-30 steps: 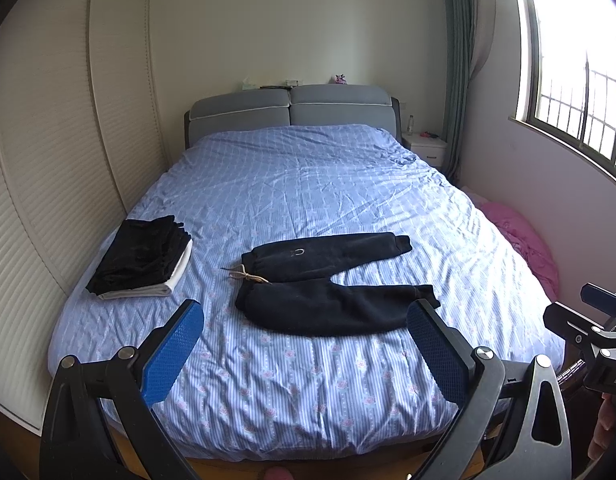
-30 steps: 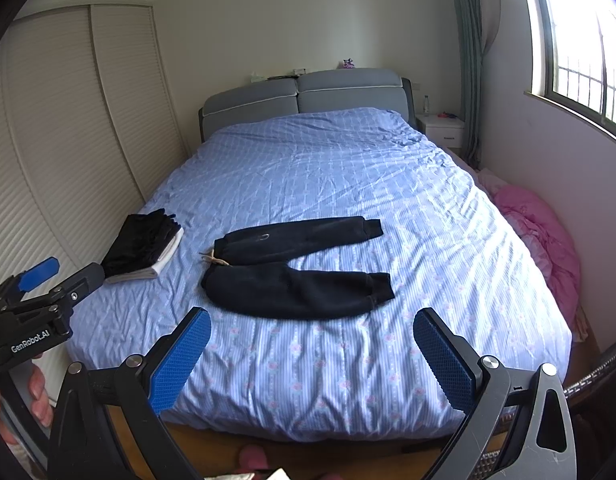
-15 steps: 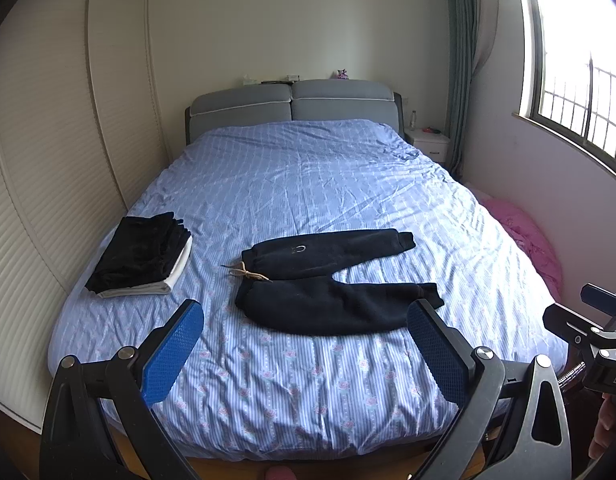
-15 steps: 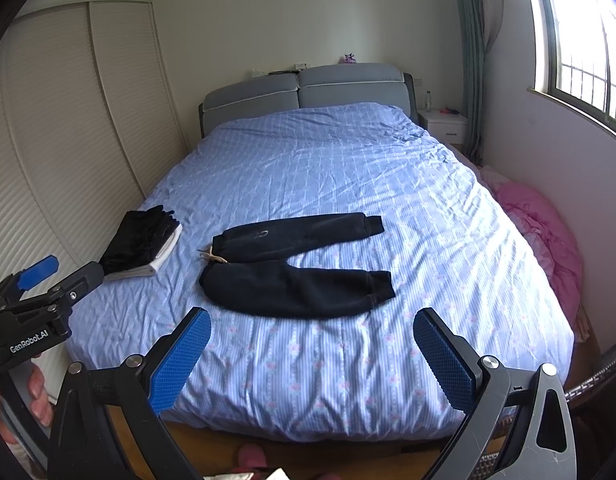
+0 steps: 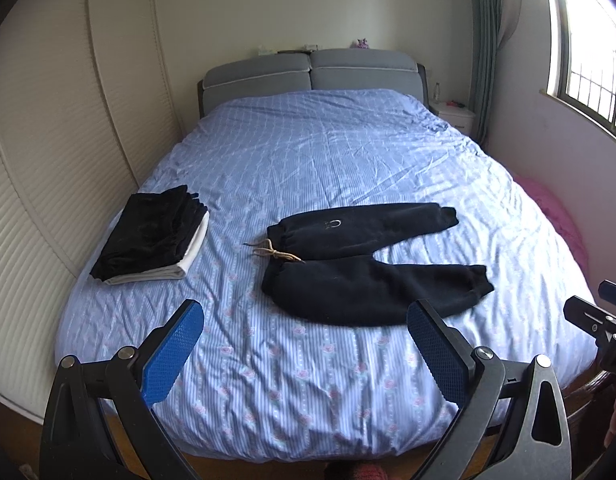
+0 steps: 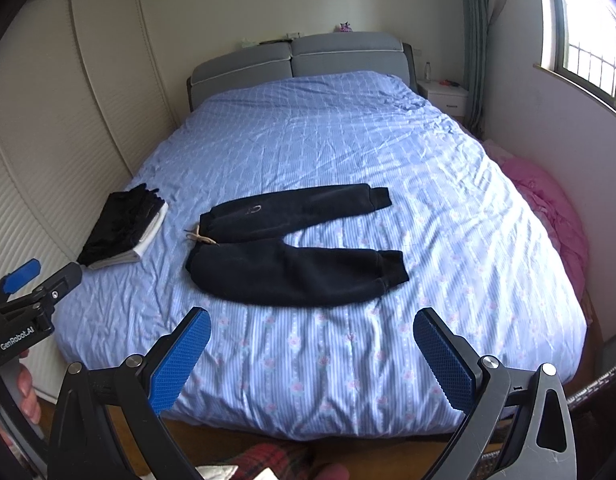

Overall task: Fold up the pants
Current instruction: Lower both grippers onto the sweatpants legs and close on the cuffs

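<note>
Insp. notes, bedroom, both wrist views.

Pants [image 5: 372, 264]: black, cuffed, laid flat on blue striped bedspread [image 5: 328, 152], approx. centre of the near half of the bed [image 6: 316, 364]. Waistband at 9 o'clock end, legs run toward 3 o'clock. Legs splayed in a V: far leg angles to approx. 2 o'clock, near leg to approx. 4 o'clock. Not folded. Tan drawstring [image 5: 274, 252] trails off waistband onto the spread at 9 o'clock. Small pale logo on far leg near waist; design unreadable.

Left gripper [image 5: 304, 356]: fingers spread wide, released, nothing between blue pads [image 5: 172, 354]. Sits over foot edge of bed at 6 o'clock of pants, well apart from them. Also seen in right wrist view at 9 o'clock edge [image 6: 40, 284], with fingers of a hand [image 6: 26, 392] on its handle.

Right gripper [image 6: 312, 360]: fingers likewise spread, released, empty; blue pads [image 6: 444, 364] clear of fabric. Sits at foot edge, 6 o'clock of pants, no contact. Part of it shows at 3 o'clock edge of left wrist view.

Other items: folded stack [image 5: 148, 236], black over white, at 9 o'clock of pants near bed's edge, beside louvred wardrobe [image 5: 48, 140]. Grey headboard [image 5: 312, 72] at 12 o'clock. White nightstand [image 6: 444, 96] at approx. 1 o'clock. Pink bedding [image 6: 548, 208] on floor at 3 o'clock, below window [image 6: 588, 36].
</note>
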